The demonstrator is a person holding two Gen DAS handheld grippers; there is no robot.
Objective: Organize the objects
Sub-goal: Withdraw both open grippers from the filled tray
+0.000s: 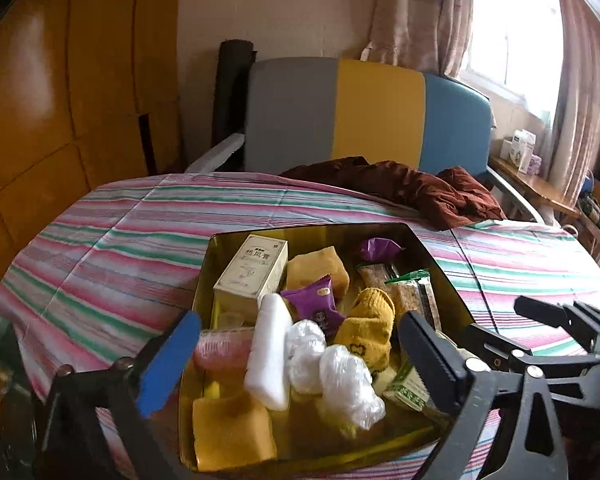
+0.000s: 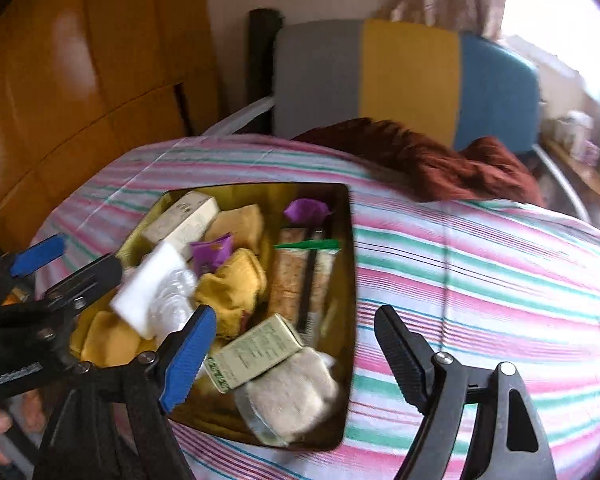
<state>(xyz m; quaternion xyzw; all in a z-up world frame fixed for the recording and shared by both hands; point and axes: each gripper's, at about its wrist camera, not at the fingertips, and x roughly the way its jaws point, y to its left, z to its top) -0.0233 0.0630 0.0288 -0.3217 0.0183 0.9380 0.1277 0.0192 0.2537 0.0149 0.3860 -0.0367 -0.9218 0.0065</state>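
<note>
Maroon cloth (image 1: 412,188) beyond gold tin (image 1: 432,264), striped tablecloth (image 1: 112,248).

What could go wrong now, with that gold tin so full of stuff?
1. The gold metal tin is heaped; the white foam block and crinkly clear plastic bundles lie loosely on top and might slide out if bumped.
2. Both open tongs, left and right, hang close together over the tin and could knock each other.
</note>
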